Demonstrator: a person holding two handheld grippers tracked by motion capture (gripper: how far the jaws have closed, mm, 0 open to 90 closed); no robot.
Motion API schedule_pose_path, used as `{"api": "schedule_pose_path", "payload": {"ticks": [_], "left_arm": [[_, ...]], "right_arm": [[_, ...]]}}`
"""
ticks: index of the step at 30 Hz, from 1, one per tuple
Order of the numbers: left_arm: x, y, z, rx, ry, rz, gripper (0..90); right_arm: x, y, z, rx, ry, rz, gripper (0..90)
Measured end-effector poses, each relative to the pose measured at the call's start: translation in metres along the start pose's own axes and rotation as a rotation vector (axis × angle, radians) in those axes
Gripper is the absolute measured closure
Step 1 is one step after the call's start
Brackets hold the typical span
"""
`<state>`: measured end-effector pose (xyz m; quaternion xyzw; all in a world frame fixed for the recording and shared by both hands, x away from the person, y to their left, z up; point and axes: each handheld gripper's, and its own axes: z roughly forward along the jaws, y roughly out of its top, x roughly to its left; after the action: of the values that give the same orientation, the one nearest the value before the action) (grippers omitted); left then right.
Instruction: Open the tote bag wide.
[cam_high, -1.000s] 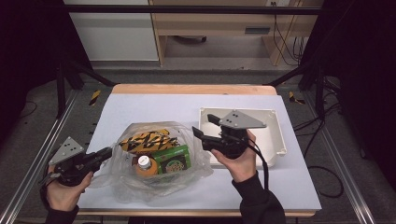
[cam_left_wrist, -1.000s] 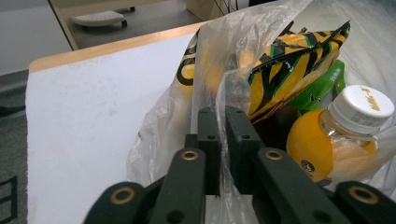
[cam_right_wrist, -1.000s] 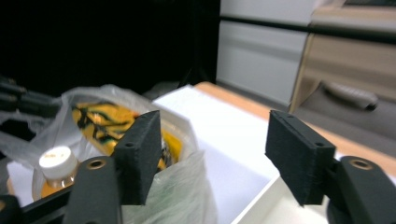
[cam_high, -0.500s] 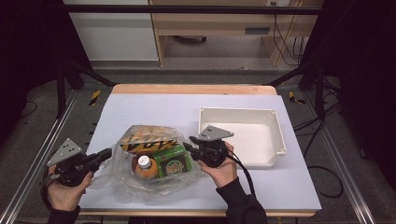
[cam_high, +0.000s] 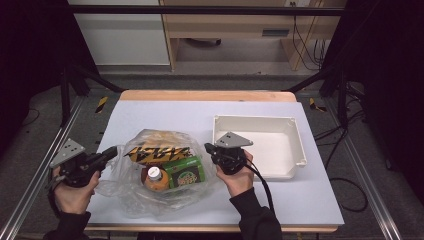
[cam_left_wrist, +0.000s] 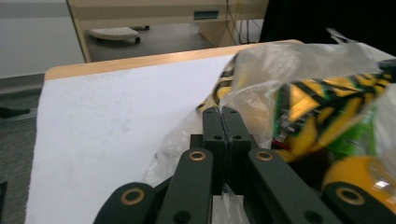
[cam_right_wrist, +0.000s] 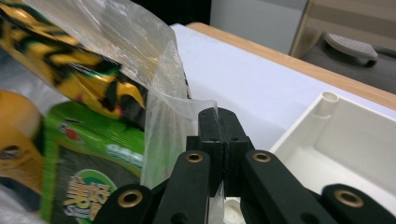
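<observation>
The table (cam_high: 165, 112), covered in a white sheet with a strip of bare wood along its far edge, carries everything. A white tray (cam_high: 290, 150) sits on its right half, with nothing in it. Left of the tray and near the front edge lies a clear plastic bag (cam_high: 125, 192) — crumpled, spread wide on the sheet, its right side just beside the tray. Inside it a yellow-and-black packet (cam_high: 155, 154) lies across the far side, a green packet (cam_high: 187, 172) sits in front of that toward the right, and an orange bottle (cam_high: 154, 179) with a white cap lies just left of the green packet. The left gripper (cam_left_wrist: 223, 116) is at the bag's left edge, its jaws pressed together on a fold of the film, which shows pinched between them in the left gripper view. The right gripper (cam_right_wrist: 218, 119) is at the bag's right edge, between bag and tray — its jaws likewise closed tight on a flap of plastic, with the green packet just beside them.
</observation>
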<state>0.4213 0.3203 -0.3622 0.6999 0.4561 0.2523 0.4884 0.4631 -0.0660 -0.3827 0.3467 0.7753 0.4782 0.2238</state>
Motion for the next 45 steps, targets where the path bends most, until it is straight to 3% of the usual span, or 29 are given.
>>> {"api": "schedule_pose_path", "payload": {"ticks": [3, 7, 15, 23, 29, 32, 35, 36, 38, 40, 43, 45], "left_arm": [[0.004, -0.001, 0.011, 0.021, 0.009, -0.006, 90.0], [0.011, -0.01, 0.043, 0.097, 0.015, -0.023, 90.0], [0.021, -0.035, 0.083, 0.216, 0.034, -0.048, 90.0], [0.032, -0.067, 0.096, 0.297, 0.035, -0.082, 90.0], [0.032, -0.075, 0.098, 0.323, 0.033, -0.079, 89.8], [0.032, -0.077, 0.097, 0.316, 0.027, -0.081, 89.3], [0.032, -0.078, 0.096, 0.314, 0.026, -0.084, 89.2], [0.032, -0.079, 0.095, 0.318, 0.026, -0.084, 89.3], [0.032, -0.08, 0.095, 0.314, 0.026, -0.086, 89.3], [0.032, -0.08, 0.095, 0.313, 0.026, -0.087, 89.4], [0.032, -0.081, 0.094, 0.31, 0.023, -0.091, 89.4], [0.032, -0.082, 0.093, 0.308, 0.019, -0.093, 89.3]], "right_arm": [[0.0, -0.003, 0.007, 0.018, -0.024, -0.006, 90.0], [0.0, -0.009, 0.015, 0.059, -0.04, -0.007, 90.0], [0.002, -0.022, 0.028, 0.117, -0.026, -0.006, 90.0], [0.002, -0.031, 0.037, 0.151, -0.004, -0.016, 89.9], [0.007, -0.035, 0.041, 0.161, 0.016, -0.022, 82.6], [0.007, -0.032, 0.027, 0.109, 0.033, -0.008, 71.2], [0.007, -0.029, 0.016, 0.078, 0.025, -0.012, 65.8], [0.007, -0.029, 0.0, 0.048, 0.049, -0.008, 61.2], [0.008, -0.029, -0.005, 0.032, 0.064, -0.001, 60.0], [0.013, -0.035, -0.025, 0.004, 0.102, 0.004, 56.5], [0.016, -0.042, -0.029, 0.024, 0.108, 0.003, 56.9], [0.022, -0.057, -0.032, 0.059, 0.138, 0.0, 66.9]]}}
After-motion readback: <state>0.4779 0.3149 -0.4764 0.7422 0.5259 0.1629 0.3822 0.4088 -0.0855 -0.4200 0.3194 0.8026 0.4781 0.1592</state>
